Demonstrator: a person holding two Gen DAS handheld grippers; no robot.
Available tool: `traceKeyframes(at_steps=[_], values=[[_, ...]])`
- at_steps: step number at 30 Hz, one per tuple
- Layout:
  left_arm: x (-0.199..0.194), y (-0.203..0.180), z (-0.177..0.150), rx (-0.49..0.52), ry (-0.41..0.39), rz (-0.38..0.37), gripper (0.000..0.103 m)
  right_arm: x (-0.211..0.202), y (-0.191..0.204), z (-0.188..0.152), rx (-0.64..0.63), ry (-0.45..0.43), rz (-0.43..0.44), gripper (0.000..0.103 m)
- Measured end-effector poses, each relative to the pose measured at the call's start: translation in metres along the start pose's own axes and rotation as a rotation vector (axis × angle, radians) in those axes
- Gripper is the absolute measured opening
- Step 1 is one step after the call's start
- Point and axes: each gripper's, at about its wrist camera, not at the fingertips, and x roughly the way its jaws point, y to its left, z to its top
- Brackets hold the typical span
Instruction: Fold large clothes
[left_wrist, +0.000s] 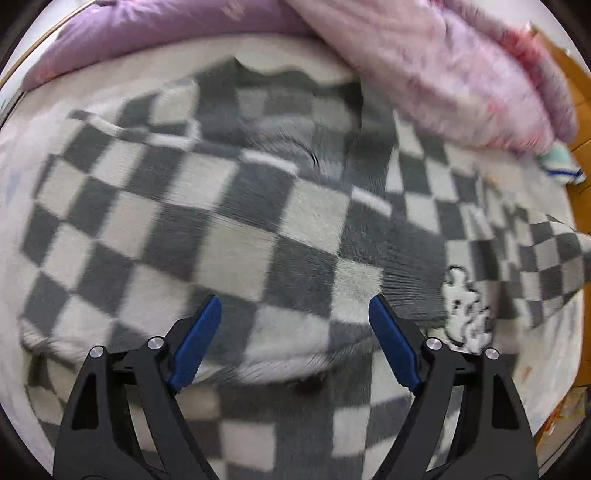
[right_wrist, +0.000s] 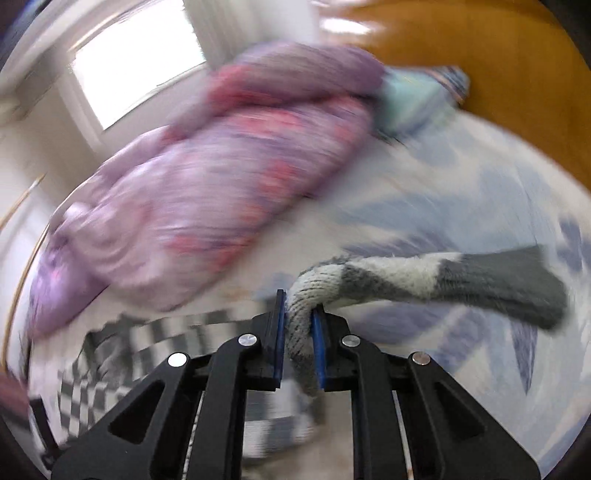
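A grey-and-white checkered sweater (left_wrist: 236, 206) lies spread on the bed, its neck toward the far side. My left gripper (left_wrist: 295, 310) is open and empty, hovering over the sweater's near hem. My right gripper (right_wrist: 298, 306) is shut on the sweater's sleeve (right_wrist: 424, 275), which sticks out to the right with its dark grey cuff (right_wrist: 517, 284) hanging free above the bed. The sweater's body also shows in the right wrist view (right_wrist: 122, 354), low on the left. The same sleeve reaches to the right in the left wrist view (left_wrist: 546, 254).
A pink-purple quilt (left_wrist: 424, 62) (right_wrist: 207, 192) is bunched along the far side of the bed. The white bedsheet with blue leaf print (right_wrist: 461, 192) lies under everything. A small teal cloth (left_wrist: 559, 164) (right_wrist: 413, 96) sits by the wooden headboard (right_wrist: 480, 48). A window (right_wrist: 136, 70) is behind.
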Motion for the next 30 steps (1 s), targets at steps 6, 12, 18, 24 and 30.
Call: traceKeyframes(at_steps=[6,12,18,24,30], values=[[-0.07,0.085,-0.004,-0.092,-0.099,0.017,0.082,-0.02,0.188,-0.038,-0.334,-0.015,0.151,0.012],[-0.103,0.175,-0.01,-0.197,-0.12,0.096,0.082,0.001,0.355,-0.179,-0.735,0.182,0.291,0.023],[-0.109,0.23,-0.023,-0.258,-0.091,0.096,0.083,0.036,0.362,-0.256,-0.802,0.441,0.243,0.035],[-0.088,0.231,-0.012,-0.255,-0.067,0.064,0.083,0.031,0.306,-0.197,-0.581,0.385,0.23,0.035],[-0.062,0.219,0.017,-0.18,-0.038,0.079,0.084,0.095,0.202,-0.155,-0.251,0.467,-0.057,0.031]])
